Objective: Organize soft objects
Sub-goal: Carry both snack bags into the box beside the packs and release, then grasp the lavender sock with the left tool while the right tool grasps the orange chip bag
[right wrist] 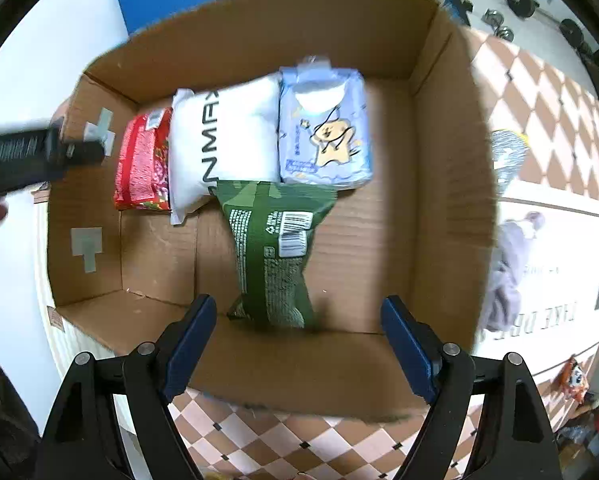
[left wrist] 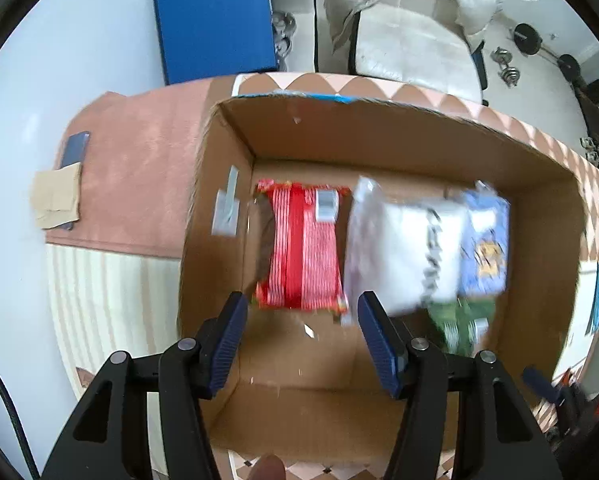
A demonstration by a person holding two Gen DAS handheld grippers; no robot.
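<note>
The green pack (right wrist: 273,248) lies flat on the floor of the cardboard box (right wrist: 451,208), its near end just ahead of my right hand-held gripper (right wrist: 299,324), which is released and holds nothing. It looks light and soft, with slippery film, so I judge that a grip across the near end is best. Behind it stand the red pack (right wrist: 141,164), the white pack (right wrist: 223,140) and the blue pack (right wrist: 323,128) in a row. My left hand-held gripper (left wrist: 301,320) is also released, above the red pack.
</note>
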